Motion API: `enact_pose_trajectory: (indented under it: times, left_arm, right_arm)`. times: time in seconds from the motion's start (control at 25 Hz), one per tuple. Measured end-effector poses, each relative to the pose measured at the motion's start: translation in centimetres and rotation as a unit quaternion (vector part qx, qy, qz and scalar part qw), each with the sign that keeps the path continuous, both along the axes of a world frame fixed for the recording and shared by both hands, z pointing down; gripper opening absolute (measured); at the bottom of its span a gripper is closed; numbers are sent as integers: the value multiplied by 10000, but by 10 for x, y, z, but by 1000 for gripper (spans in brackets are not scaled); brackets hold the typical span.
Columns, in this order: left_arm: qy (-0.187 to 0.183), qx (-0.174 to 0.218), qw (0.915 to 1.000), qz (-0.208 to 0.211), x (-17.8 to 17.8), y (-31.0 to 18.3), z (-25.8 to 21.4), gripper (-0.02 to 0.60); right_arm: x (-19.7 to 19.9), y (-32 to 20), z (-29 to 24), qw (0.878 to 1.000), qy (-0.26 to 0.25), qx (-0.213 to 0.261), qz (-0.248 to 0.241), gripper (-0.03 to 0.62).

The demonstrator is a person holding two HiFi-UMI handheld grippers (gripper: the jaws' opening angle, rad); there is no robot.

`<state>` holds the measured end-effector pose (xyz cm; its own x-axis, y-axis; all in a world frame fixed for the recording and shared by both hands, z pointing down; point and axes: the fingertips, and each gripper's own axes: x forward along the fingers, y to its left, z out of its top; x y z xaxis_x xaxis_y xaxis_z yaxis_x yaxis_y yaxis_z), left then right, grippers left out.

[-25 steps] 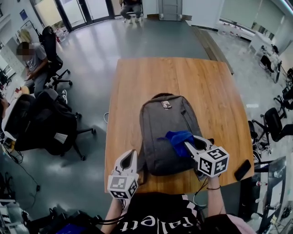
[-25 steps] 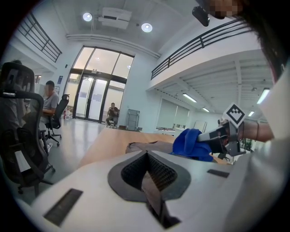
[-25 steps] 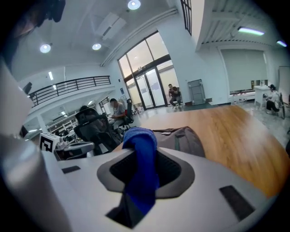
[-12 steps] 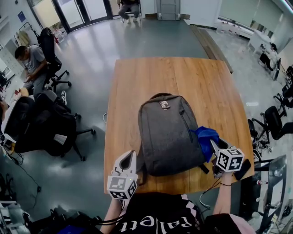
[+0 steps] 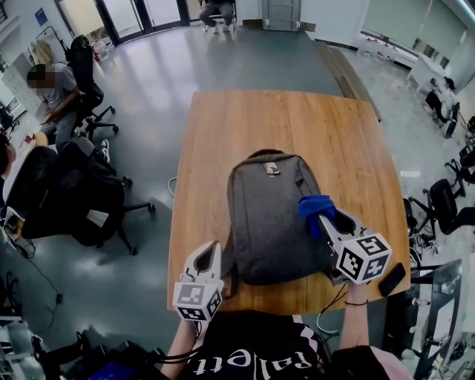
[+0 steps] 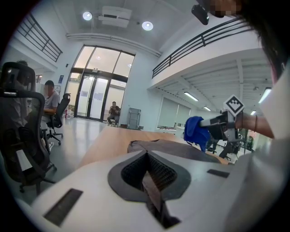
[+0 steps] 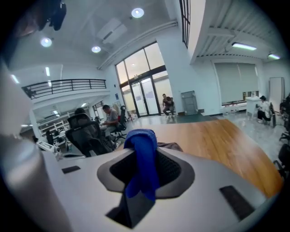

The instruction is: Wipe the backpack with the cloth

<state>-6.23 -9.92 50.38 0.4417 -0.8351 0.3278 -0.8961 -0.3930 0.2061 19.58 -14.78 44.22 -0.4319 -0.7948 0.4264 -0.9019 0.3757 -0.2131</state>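
Wooden table [image 5: 223, 141] | right gripper [image 5: 323, 217] clenched on cloth [image 5: 315, 204] | left gripper [image 5: 213, 249] closed, empty | risk: unbraced backpack [image 5: 269, 219] may slide under wipe

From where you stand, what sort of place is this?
Probably an open-plan office or lab: a big wooden table on a wide grey floor, black swivel chairs, a seated person, and glass doors at the far end.

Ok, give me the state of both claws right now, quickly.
Left claw: shut, holding nothing.
Right claw: shut on the blue cloth, at the side of the backpack.
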Motion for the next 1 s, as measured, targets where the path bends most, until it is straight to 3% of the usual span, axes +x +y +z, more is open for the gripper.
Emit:
enact_pose_trajectory:
  times: [0.12, 0.28, 0.48, 0.72, 1.0]
  left_arm:
    - [27, 2, 10000, -33, -2, 0, 0, -2]
    - [62, 4, 9999, -99, -9, -2, -1, -2]
    - [112, 5, 9996, -246, -19, -4, 3, -2]
    - [132, -44, 9995, -299, -24, 0, 8, -2]
    - [153, -47, 9998, -147, -13, 3, 6, -2]
  right_arm:
    - [-77, -13, -18, 9962, -357, 192, -773, 117]
    - [-178, -20, -11, 9836, -489, 50, -1736, 117]
    - [-246, -22, 37, 9697, -272, -483, -2378, 117]
    - [-243, -30, 68, 9669, 50, -808, -2420, 117]
    - [-172, -42, 61, 9798, 239, -742, -1843, 117]
